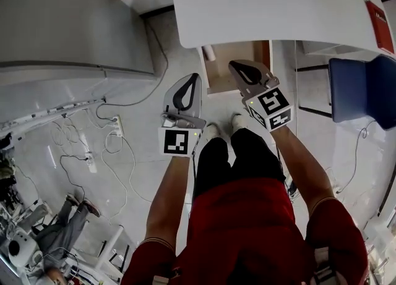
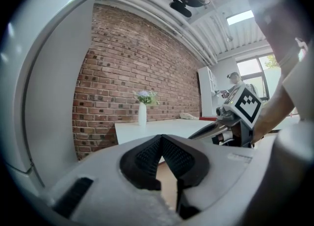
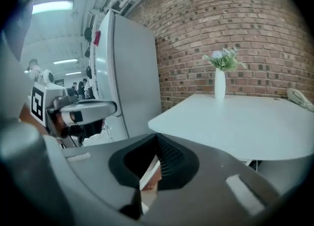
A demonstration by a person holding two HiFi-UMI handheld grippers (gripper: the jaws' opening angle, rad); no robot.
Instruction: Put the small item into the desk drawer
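Drawer stands open, jutting past the desk edge.

Two claws, one table, one vase, one fridge, one chair, one drawer.

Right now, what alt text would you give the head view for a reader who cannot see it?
Seen from above, a person holds the left tongs and right tongs, both shut and empty, at an open wooden drawer under a white desk. A blue chair stands at right.
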